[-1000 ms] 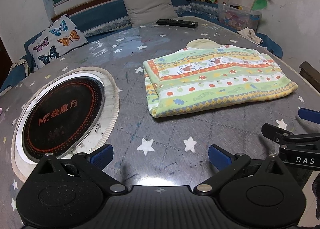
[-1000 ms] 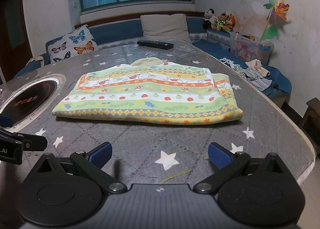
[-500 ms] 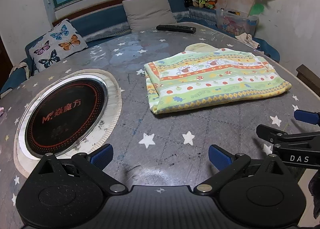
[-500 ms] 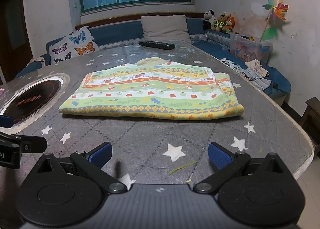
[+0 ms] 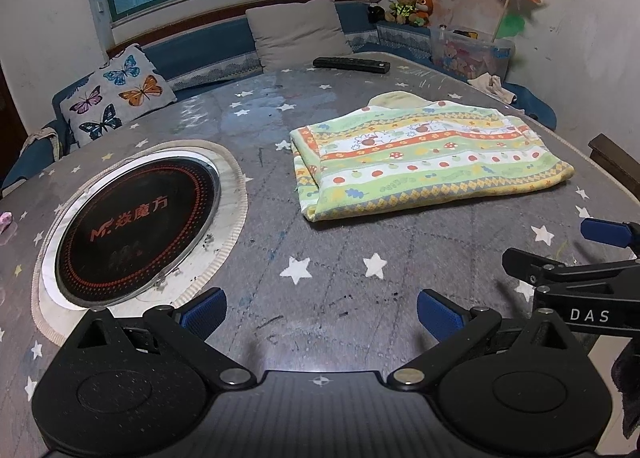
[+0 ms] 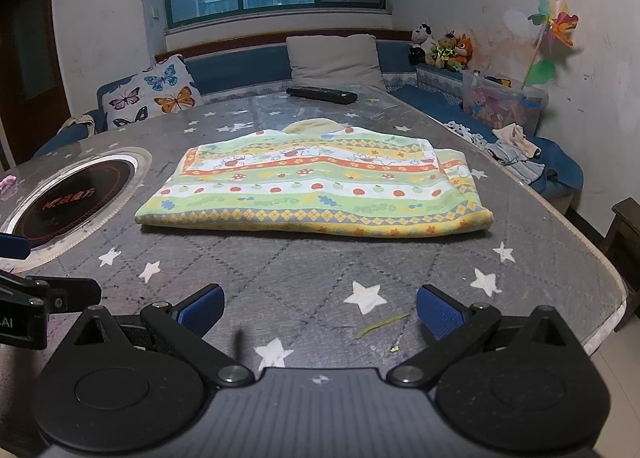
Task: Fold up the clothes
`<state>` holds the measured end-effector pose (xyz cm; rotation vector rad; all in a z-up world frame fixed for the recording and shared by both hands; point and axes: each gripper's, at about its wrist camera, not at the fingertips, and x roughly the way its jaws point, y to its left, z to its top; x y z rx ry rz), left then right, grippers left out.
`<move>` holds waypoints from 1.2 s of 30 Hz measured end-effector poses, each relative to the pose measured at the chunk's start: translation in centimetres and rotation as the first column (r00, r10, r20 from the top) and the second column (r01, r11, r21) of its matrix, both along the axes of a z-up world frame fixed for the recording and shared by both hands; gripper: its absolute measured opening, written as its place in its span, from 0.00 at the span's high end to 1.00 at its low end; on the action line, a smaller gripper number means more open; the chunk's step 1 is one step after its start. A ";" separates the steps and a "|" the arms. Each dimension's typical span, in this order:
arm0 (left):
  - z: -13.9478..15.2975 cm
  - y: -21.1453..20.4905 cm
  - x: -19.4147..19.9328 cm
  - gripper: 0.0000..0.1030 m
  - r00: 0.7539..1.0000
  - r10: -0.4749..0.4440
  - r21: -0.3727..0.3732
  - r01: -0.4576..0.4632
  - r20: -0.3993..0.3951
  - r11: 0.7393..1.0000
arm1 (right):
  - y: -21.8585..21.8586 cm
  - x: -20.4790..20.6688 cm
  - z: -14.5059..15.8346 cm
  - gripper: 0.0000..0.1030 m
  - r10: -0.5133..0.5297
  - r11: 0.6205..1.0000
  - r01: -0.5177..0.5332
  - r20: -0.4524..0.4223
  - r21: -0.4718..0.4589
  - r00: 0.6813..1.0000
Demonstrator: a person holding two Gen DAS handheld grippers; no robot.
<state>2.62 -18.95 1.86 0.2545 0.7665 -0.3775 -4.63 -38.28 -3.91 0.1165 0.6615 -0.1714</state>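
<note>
A folded green, yellow and orange patterned garment [image 5: 428,161] [image 6: 316,181] lies flat on the grey star-print table [image 5: 320,258] [image 6: 280,258]. My left gripper [image 5: 322,312] hovers open over the near table edge, well short of the garment, nothing between its blue pads. In the right wrist view, my right gripper [image 6: 320,310] is also open and empty, a good way in front of the garment's near edge. The right gripper shows at the right of the left wrist view [image 5: 592,254].
A round black induction cooktop [image 5: 136,225] [image 6: 76,193] is set into the table on the left. A black remote [image 5: 352,65] [image 6: 322,94] lies at the far edge. A bench with cushions, a toy box [image 6: 504,103] and loose clothes [image 6: 512,145] surrounds the table.
Both grippers have pulled back toward the near table edge and risen a little; the garment now looks smaller and farther away. It lies unmoved.
</note>
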 end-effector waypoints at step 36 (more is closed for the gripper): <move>0.5 0.6 -1.8 0.00 0.999 -0.011 -0.017 0.012 0.048 1.000 | 0.7 -1.0 -0.1 0.00 -0.011 1.000 0.011 0.002 0.013 1.000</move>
